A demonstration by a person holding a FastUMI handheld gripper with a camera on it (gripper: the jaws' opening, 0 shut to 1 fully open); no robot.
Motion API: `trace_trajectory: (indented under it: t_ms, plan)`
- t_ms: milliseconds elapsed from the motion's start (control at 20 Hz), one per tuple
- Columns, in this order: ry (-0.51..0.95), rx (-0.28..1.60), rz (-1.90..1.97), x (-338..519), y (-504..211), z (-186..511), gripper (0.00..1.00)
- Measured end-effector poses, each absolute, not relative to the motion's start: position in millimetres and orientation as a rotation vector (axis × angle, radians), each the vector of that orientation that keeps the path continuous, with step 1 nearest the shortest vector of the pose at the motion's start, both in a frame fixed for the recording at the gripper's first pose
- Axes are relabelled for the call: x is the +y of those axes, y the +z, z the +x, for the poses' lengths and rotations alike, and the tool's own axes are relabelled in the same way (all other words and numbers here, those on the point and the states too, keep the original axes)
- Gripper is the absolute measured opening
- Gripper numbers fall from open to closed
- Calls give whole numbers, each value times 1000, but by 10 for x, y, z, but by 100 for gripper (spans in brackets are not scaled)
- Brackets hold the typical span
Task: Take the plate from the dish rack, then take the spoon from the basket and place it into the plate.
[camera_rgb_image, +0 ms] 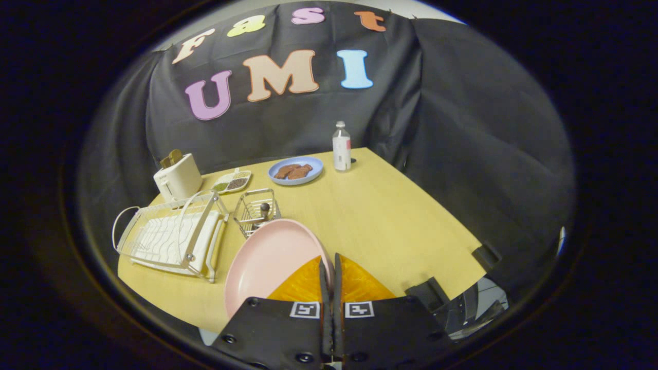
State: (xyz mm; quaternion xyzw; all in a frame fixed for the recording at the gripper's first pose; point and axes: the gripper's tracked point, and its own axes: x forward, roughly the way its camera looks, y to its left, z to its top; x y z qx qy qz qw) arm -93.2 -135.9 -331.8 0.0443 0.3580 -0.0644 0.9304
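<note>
Now fingers (329,267) clamped on pink plate (267,257) rim, w/ dish rack (172,234) & basket (254,208) just beyond.

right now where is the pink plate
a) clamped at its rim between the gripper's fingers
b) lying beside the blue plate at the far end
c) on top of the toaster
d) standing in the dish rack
a: the pink plate has its rim pinched between the closed fingers of the gripper, out of the dish rack, which has no plate in it, and in front of the wire basket.
</note>
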Motion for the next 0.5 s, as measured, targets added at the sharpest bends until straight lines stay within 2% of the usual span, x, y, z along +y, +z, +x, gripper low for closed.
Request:
trace_trajectory:
  t_ms: [500]
  plan:
    - [-144,806,168,-1558,-3874,-912,6]
